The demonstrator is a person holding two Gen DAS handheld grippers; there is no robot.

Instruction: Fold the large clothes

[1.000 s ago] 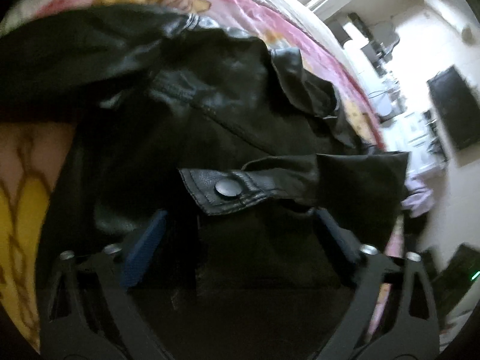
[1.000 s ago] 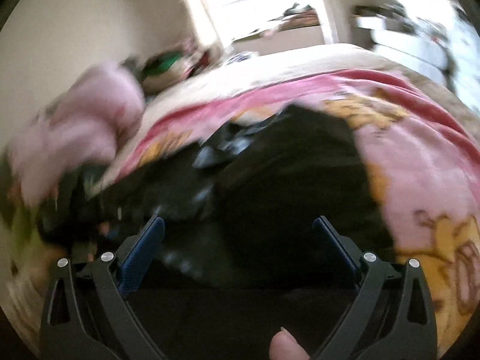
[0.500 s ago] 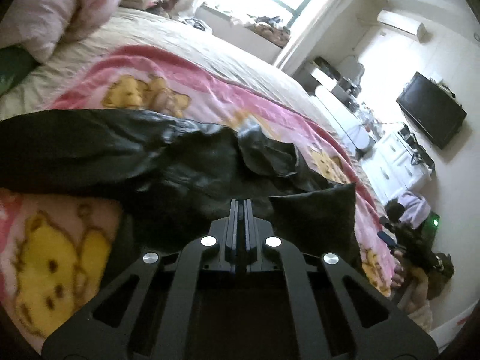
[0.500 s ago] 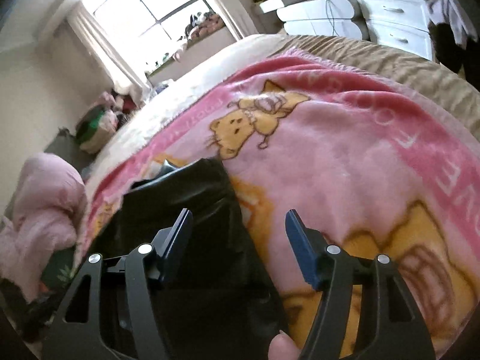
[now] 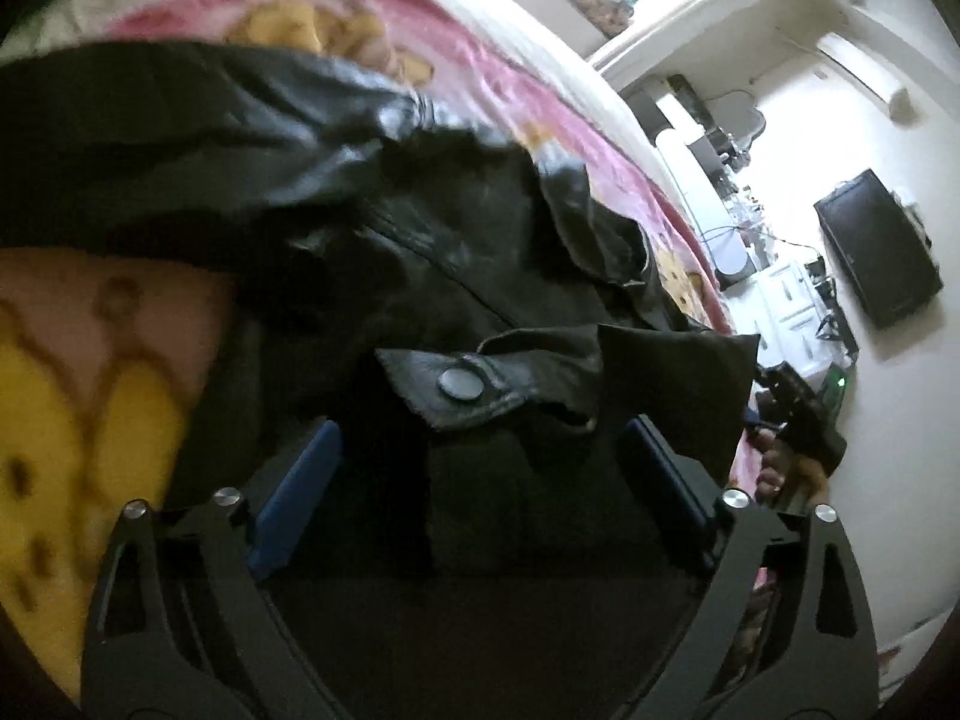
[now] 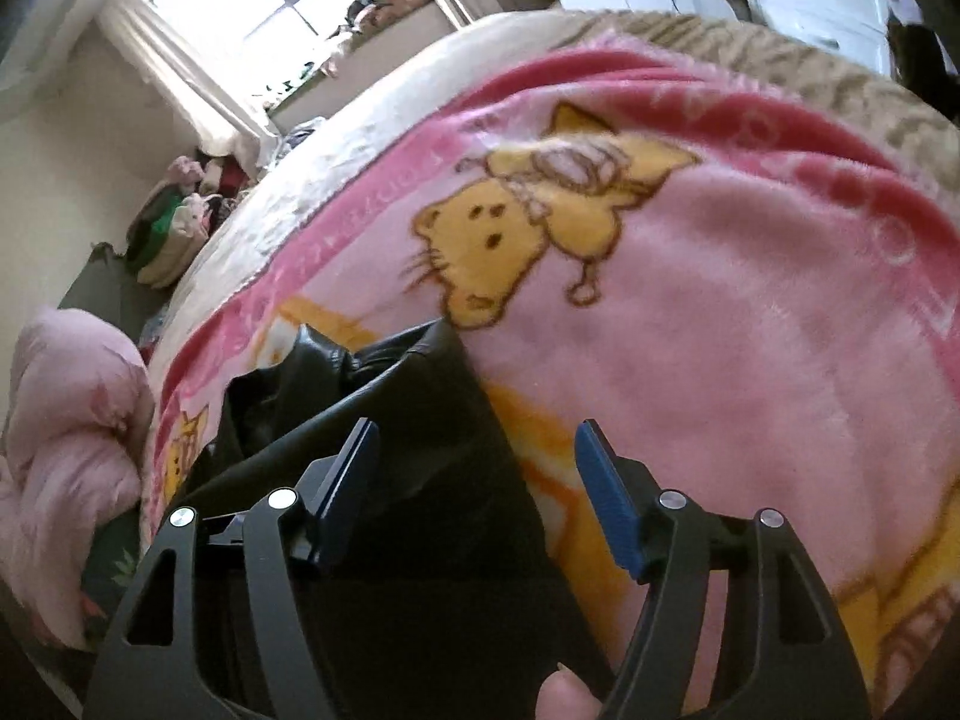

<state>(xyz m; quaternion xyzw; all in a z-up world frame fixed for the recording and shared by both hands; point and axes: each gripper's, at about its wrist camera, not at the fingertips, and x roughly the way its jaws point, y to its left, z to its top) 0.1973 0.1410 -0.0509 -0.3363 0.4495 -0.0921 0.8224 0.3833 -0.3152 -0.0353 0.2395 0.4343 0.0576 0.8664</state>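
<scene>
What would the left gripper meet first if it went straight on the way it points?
Most likely the black jacket: the open left gripper has its jaws spread over the fabric, and the snap tab lies just ahead between them. Depth is unclear, so it may touch the cloth below the tab first.

We see a glossy black leather jacket point(image 5: 372, 192) with a black snap button point(image 5: 461, 385) on its tab, lying on a pink blanket point(image 6: 750, 324) printed with yellow cartoon bears outlined in brown and edged in deeper pink at twelve o'clock; both grippers point(image 6: 477, 474) are black with blue pads point(image 6: 606, 498)
</scene>
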